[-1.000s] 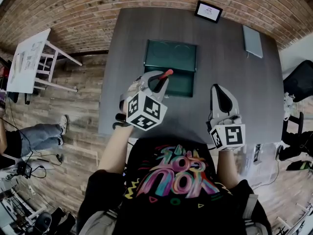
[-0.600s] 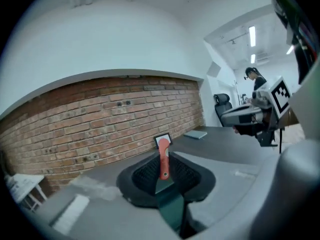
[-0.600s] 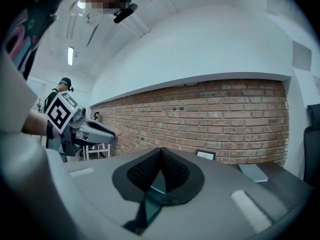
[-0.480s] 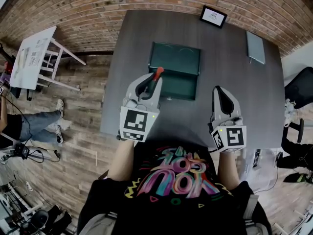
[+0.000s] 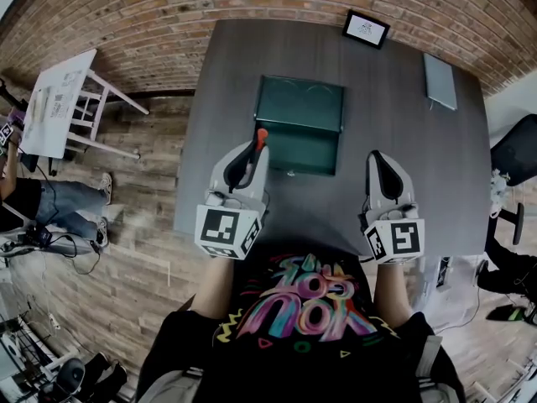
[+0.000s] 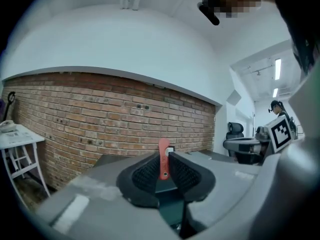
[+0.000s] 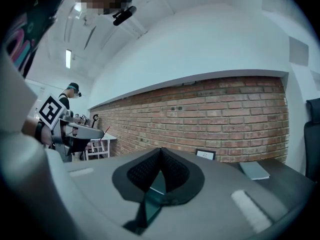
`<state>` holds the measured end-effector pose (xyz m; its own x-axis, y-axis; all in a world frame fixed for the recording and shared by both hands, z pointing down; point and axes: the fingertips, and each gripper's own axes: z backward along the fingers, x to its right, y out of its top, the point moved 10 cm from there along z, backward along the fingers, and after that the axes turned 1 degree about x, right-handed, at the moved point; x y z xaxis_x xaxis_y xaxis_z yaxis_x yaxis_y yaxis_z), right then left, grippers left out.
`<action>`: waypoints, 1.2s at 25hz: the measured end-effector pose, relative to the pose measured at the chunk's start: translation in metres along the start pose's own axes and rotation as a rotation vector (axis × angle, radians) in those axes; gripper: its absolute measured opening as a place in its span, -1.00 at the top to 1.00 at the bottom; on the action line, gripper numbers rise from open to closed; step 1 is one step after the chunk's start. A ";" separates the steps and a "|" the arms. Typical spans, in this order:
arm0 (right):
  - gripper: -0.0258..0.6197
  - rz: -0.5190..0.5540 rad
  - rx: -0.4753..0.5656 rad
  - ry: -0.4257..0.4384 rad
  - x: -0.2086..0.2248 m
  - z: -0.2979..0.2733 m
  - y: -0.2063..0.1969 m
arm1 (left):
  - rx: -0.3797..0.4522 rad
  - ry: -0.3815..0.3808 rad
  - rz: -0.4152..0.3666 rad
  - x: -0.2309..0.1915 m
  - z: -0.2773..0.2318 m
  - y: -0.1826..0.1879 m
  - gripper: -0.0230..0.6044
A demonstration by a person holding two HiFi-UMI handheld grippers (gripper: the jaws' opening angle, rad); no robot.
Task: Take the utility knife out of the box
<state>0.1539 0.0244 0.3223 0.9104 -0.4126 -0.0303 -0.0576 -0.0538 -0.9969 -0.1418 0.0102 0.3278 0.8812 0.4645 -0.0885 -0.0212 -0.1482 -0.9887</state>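
The left gripper (image 5: 250, 151) has its jaws narrowed on the red utility knife (image 6: 163, 159), whose handle end sticks up past the pads. The knife is out of the open green box (image 5: 285, 107) and in the air over the box's near left corner. The box sits mid-surface (image 5: 394, 141). The right gripper (image 5: 375, 158) hovers over the surface's near right part, jaws pressed together with nothing between them.

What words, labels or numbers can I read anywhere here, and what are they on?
No text reads clearly.
Shirt: colourful lettering, upside down, too distorted to read.
Framed sign on the table: print too small.
Papers on the white side table: too blurred.
Marker cubes: black-and-white square patterns, no words.
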 end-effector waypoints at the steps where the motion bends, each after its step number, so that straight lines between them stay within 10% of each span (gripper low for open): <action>1: 0.92 -0.001 -0.002 0.001 0.000 0.000 0.000 | -0.002 0.001 -0.002 -0.001 0.000 0.000 0.75; 30: 0.92 -0.022 -0.036 0.029 0.006 -0.009 -0.006 | -0.034 0.007 0.002 -0.007 -0.011 -0.007 0.75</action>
<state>0.1557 0.0136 0.3287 0.8996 -0.4367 -0.0061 -0.0530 -0.0954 -0.9940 -0.1427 -0.0022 0.3363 0.8845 0.4580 -0.0894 -0.0068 -0.1789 -0.9838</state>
